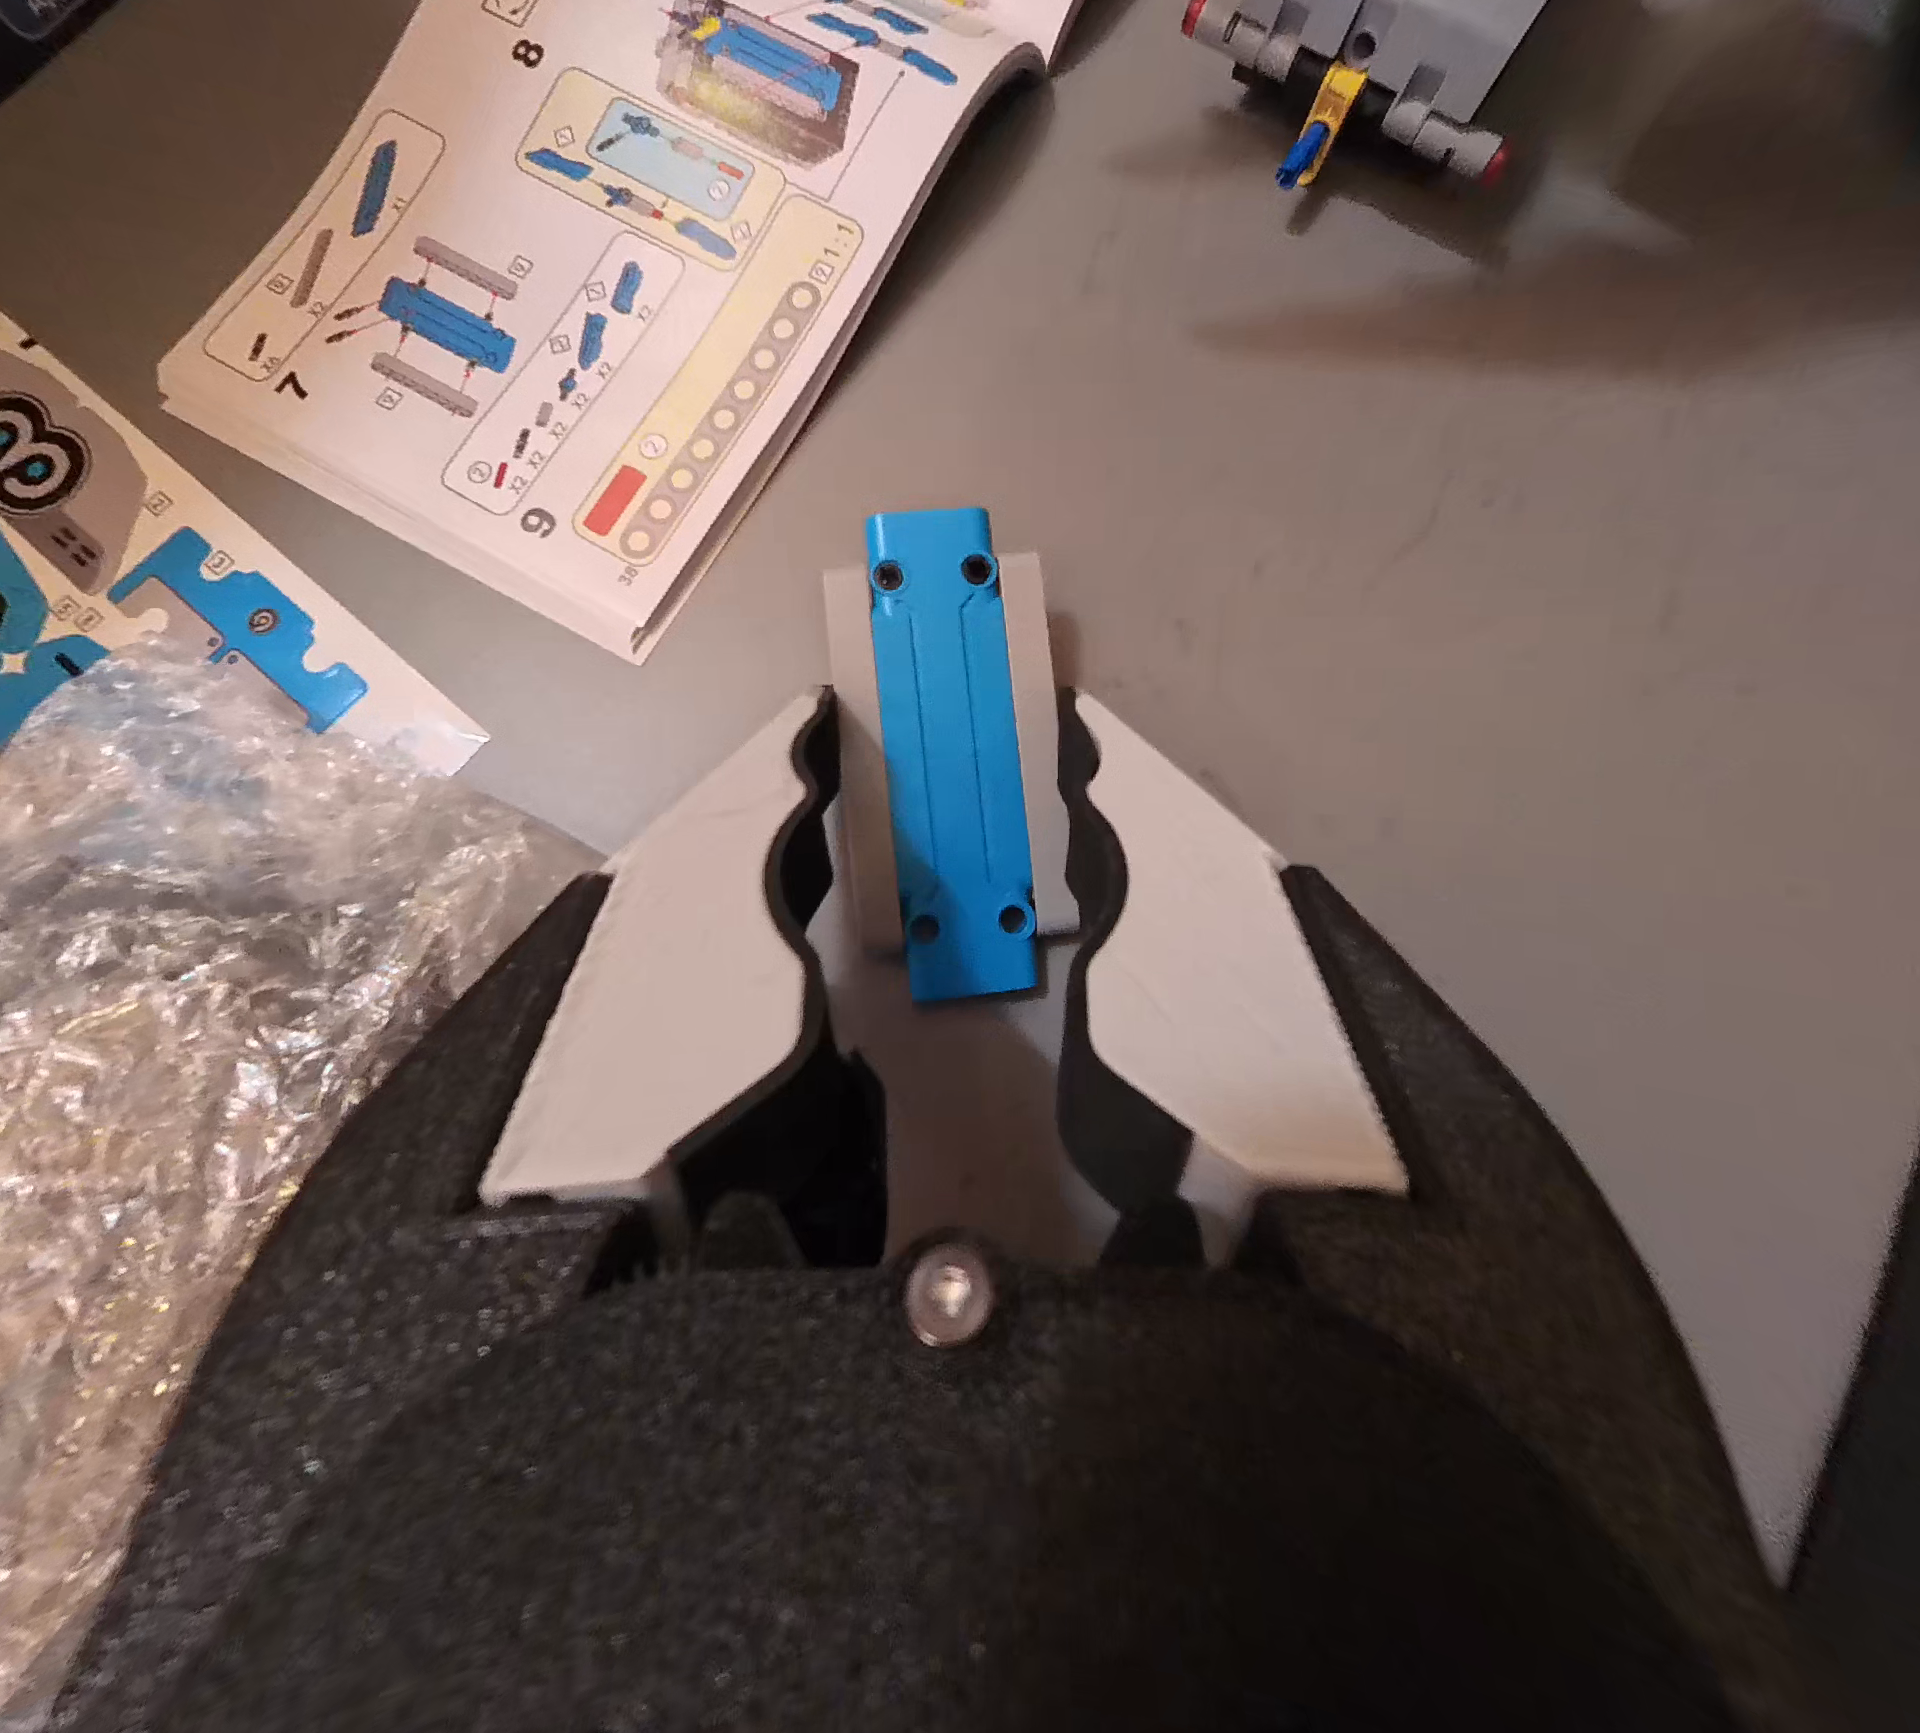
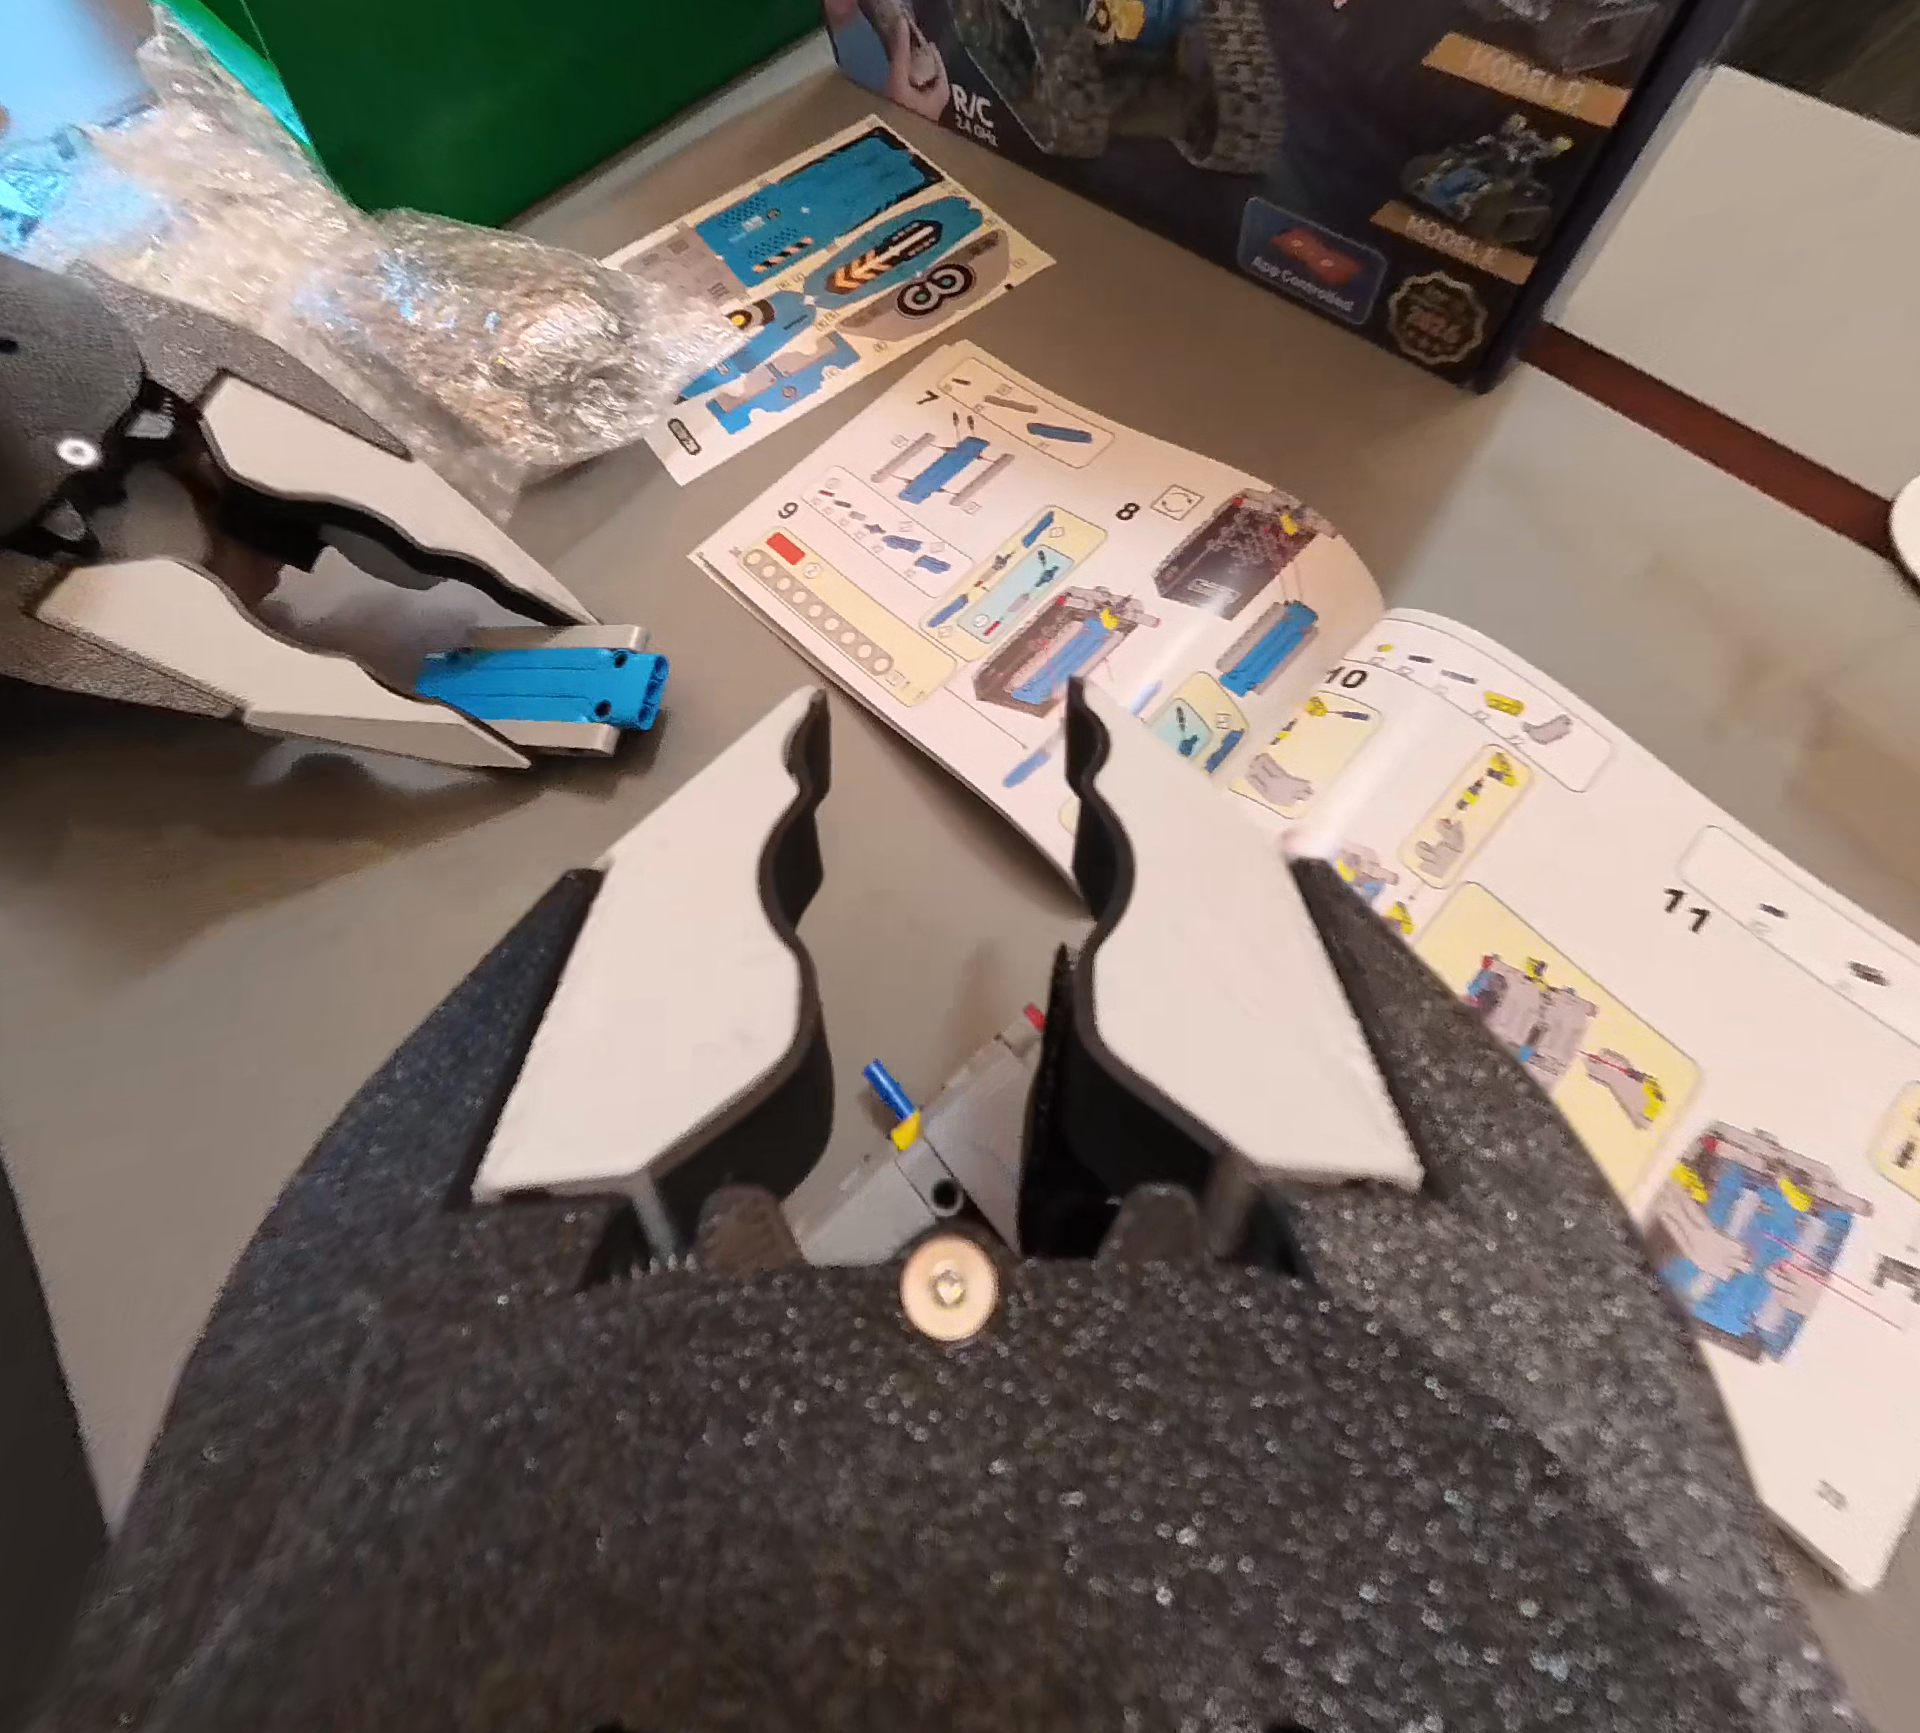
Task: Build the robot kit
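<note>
Clamped between the left gripper's (image 1: 948,727) narrow jaws: a blue ribbed plastic panel sandwiched by two grey beams (image 1: 951,753), tips low over the grey tabletop (image 1: 1455,644). Spread wide and empty, the right gripper (image 2: 948,717), above a grey brick assembly with a blue pin and yellow connector (image 2: 961,1133). Just beyond, an open illustrated instruction booklet (image 2: 1195,665). Farther out: a printed sticker sheet (image 2: 831,281), a crinkled clear plastic bag (image 2: 447,322), a dark printed toy box (image 2: 1299,52) and a green plastic crate (image 2: 468,10).
</note>
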Available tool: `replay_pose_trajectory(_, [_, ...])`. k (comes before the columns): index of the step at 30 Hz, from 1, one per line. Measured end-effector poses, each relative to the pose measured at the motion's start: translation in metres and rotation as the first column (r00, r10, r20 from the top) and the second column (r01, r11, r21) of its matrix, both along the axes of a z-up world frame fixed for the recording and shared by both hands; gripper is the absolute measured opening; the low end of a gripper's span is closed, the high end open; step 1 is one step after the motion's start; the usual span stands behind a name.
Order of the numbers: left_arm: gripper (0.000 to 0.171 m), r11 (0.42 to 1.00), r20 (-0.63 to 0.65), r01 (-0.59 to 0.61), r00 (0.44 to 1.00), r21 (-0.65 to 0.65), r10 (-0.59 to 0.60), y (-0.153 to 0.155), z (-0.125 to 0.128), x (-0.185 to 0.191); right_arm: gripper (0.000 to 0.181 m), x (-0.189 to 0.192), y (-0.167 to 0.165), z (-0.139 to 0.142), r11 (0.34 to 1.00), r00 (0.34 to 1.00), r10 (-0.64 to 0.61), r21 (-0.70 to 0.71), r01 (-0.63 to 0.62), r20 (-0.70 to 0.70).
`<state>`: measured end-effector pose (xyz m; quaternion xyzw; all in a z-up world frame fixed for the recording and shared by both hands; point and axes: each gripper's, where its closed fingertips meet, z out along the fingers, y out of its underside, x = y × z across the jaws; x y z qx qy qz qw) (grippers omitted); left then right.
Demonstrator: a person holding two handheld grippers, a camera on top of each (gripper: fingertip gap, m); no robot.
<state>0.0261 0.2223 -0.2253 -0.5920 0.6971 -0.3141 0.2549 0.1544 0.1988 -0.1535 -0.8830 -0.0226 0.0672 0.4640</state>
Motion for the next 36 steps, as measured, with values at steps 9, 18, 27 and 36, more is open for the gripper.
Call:
replay_pose_trajectory(9, [0.041,1.000,-0.006,0.012,1.000,-0.023,-0.013,-0.001,-0.003,0.000,0.045,0.038,-0.018,-0.003,0.996,0.996,-0.083,-0.037,0.084,0.014])
replay_pose_trajectory(18, [0.041,1.000,0.003,0.021,1.000,-0.009,-0.021,0.001,-0.003,0.001,0.044,0.050,-0.043,-0.002,0.986,0.986,-0.166,0.001,0.166,-0.016])
replay_pose_trajectory(27, [0.041,0.996,-0.004,0.022,1.000,-0.092,-0.022,0.002,-0.002,0.002,0.042,0.039,-0.044,-0.002,0.991,0.986,-0.135,-0.009,0.136,0.102])
replay_pose_trajectory(36, [0.042,0.997,-0.009,0.023,1.000,-0.070,-0.024,0.001,-0.004,0.002,0.042,0.037,-0.052,-0.010,0.986,0.984,-0.143,-0.069,0.151,0.107])
